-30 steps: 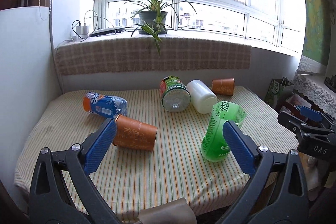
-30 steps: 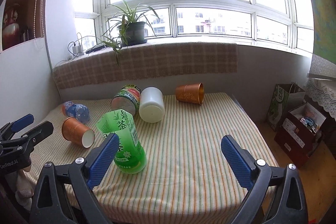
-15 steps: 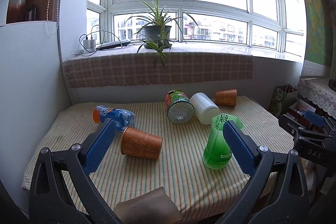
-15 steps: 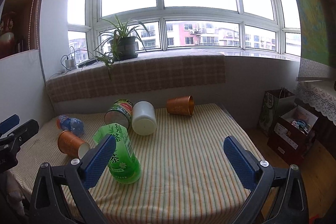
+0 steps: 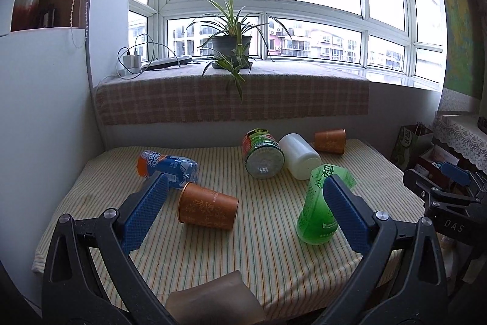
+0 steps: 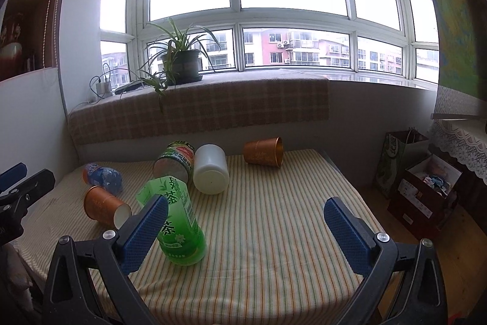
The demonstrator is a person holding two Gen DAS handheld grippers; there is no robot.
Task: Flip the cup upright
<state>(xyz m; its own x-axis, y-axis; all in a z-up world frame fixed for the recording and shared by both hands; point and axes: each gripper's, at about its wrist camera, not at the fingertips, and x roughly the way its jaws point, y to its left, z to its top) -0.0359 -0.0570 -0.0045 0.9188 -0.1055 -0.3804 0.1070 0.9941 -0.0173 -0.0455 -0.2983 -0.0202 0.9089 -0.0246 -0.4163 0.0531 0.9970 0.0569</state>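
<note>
On the near left of the striped bench lies the near copper cup on its side against the blue bottle, free to roll from both wide-open, empty grippers, left gripper and right gripper, or knock the green bottle.

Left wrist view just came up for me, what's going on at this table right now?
Nothing is being handled yet. The left tool and the right tool are both open and empty, held above the near edge of the striped table. The near orange cup lies on its side between the left tool's fingers in view, not yet flipped. A second orange cup also lies on its side at the back, beside the white bottle. The green bottle stands leaning.
</note>
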